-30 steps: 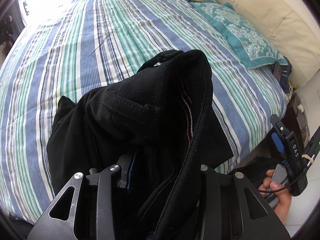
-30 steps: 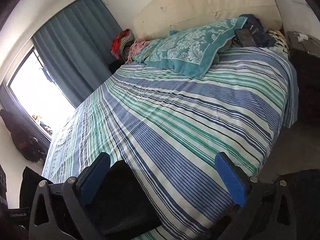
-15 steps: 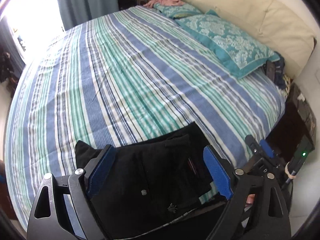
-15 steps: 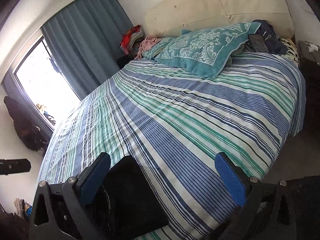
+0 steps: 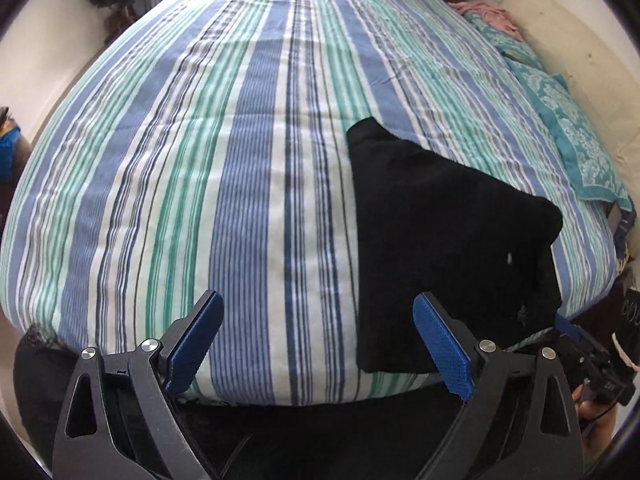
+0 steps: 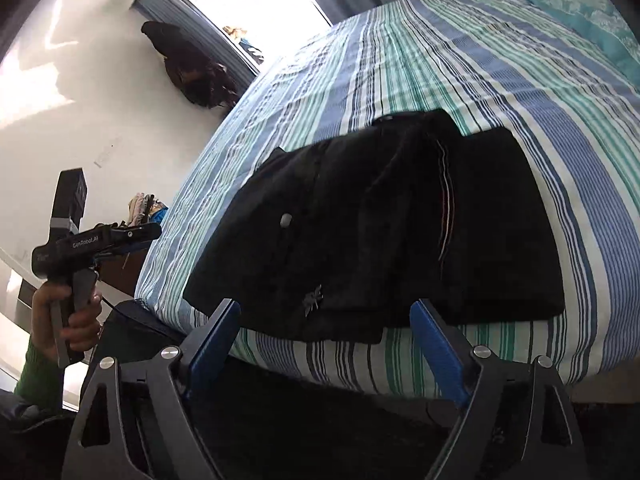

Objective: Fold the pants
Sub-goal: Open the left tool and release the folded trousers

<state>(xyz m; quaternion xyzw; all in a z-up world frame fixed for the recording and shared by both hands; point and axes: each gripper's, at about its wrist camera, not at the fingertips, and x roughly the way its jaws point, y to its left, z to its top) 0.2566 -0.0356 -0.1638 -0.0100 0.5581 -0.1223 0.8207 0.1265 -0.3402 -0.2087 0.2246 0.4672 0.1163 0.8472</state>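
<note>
- The left gripper (image 5: 316, 346) has its jaws wide apart, with nothing between them. Only the stripy bed sheet (image 5: 224, 184) shows in the gap.
- The right gripper (image 6: 324, 344) has its jaws fairly wide but closing. The near edge of the black pants (image 6: 380, 224) sits right above the gap; the blue pads do not squeeze it.
- The pants lie folded in a flat pile near the bed's edge. From the left camera they (image 5: 444, 240) are at about 3 o'clock.
- A small pale button (image 6: 286, 221) sits on top of the pile.
- A teal pillow (image 5: 576, 136) lies at 2 o'clock, well apart from the pants.
- At 9 o'clock in the right camera, a hand (image 6: 66, 316) holds the left gripper's handle. The sleeve looks green, but it is dim there.
</note>
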